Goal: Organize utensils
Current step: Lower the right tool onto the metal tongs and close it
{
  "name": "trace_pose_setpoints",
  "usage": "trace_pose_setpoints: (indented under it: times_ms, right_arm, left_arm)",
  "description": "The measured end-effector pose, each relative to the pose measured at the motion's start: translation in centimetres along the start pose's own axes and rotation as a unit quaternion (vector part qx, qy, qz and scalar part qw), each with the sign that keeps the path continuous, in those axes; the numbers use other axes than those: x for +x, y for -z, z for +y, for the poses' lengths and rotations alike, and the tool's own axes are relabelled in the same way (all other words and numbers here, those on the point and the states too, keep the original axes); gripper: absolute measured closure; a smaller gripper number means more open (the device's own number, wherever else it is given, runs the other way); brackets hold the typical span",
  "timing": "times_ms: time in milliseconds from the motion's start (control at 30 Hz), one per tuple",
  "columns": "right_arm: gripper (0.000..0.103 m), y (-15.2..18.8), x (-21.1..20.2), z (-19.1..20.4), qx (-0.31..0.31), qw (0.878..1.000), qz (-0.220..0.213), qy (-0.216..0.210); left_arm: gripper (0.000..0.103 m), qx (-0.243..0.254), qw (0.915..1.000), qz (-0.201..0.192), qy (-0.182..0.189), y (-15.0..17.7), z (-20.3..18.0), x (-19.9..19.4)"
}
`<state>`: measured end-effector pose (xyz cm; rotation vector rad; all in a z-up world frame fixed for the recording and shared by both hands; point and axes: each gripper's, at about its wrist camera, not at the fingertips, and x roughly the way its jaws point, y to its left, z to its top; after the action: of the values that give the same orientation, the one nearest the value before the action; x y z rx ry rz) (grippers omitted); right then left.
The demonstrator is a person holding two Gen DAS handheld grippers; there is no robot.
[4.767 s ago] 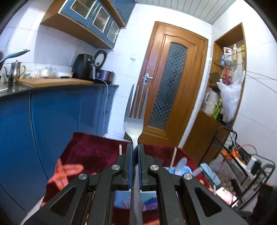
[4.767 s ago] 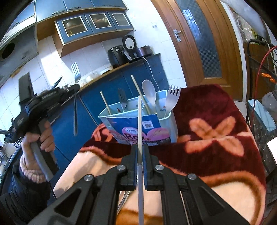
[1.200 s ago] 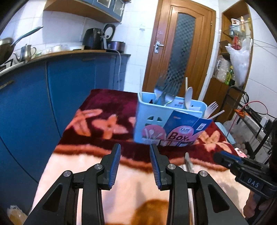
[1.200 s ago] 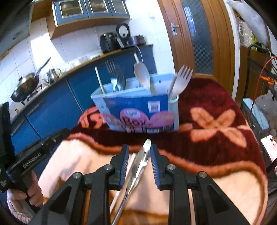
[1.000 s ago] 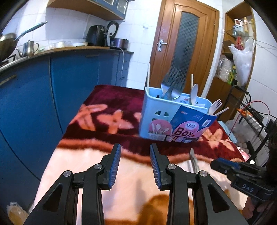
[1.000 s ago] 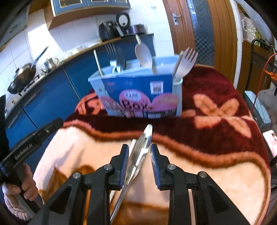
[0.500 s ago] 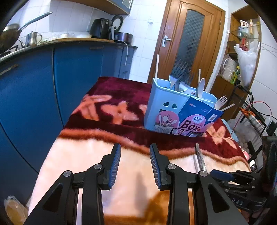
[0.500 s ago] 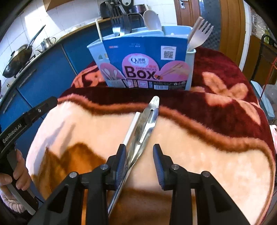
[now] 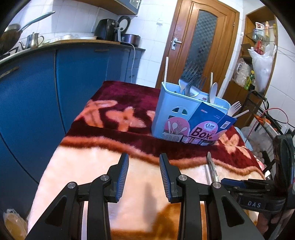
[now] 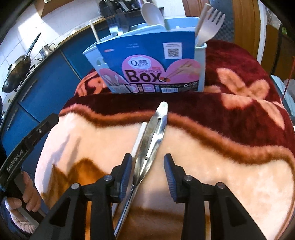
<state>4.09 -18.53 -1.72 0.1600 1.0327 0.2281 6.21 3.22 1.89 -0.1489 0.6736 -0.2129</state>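
A light-blue utensil box (image 10: 153, 64) with a "Box" label stands on the blanket and holds metal forks (image 9: 191, 83), a white spoon (image 10: 152, 13), a pale fork (image 10: 210, 27) and chopsticks. Metal tongs (image 10: 154, 133) lie on the blanket in front of it, beside a white flat stick (image 10: 140, 136). My right gripper (image 10: 148, 160) is open and low over the tongs, which run between its fingers, close to the left pad and clear of the right one. My left gripper (image 9: 143, 162) is open and empty over the pale part of the blanket, left of the tongs (image 9: 212, 166).
The red and cream floral blanket (image 10: 230, 129) covers the table. Blue kitchen cabinets (image 9: 36, 88) run along the left, and a wooden door (image 9: 201, 40) stands behind. A wire rack with cables (image 9: 267, 121) is at the right. A person's hand (image 10: 27, 193) holds the left gripper's handle.
My right gripper has sunk and tipped down toward the tongs, and its jaws have widened a little around them. The left gripper stays open and has hardly shifted.
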Motion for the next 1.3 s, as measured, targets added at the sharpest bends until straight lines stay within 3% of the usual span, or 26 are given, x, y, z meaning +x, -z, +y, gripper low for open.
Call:
trace_pose_setpoints:
  times_ms: [167,367,567,667,833,1300]
  right_arm:
    - [0.068,0.0,-0.1,0.0,-0.004,1.000,0.002,0.005]
    - [0.079,0.3,-0.3,0.1,-0.014,0.999,0.014,0.025]
    - [0.079,-0.6,0.5,0.7,-0.019,0.999,0.024,0.033]
    - [0.080,-1.0,0.7,0.5,-0.013,0.999,0.023,0.026]
    - [0.092,-0.6,0.1,-0.5,-0.001,1.000,0.013,0.014]
    - [0.094,1.4,-3.6,-4.4,0.053,0.997,-0.050,-0.040]
  left_arm:
    - [0.068,0.005,1.0000,0.000,0.005,0.1,-0.5,-0.1]
    - [0.068,0.008,0.9999,-0.002,0.010,0.1,-0.8,-0.3]
    - [0.068,0.009,0.9998,0.001,0.016,0.2,-1.1,-0.2]
    - [0.068,0.012,0.9998,0.003,0.018,0.2,-1.3,-0.3]
    - [0.068,0.014,0.9996,0.007,0.022,0.2,-1.7,-0.5]
    - [0.068,0.046,0.9956,0.052,0.062,0.8,-5.4,0.1]
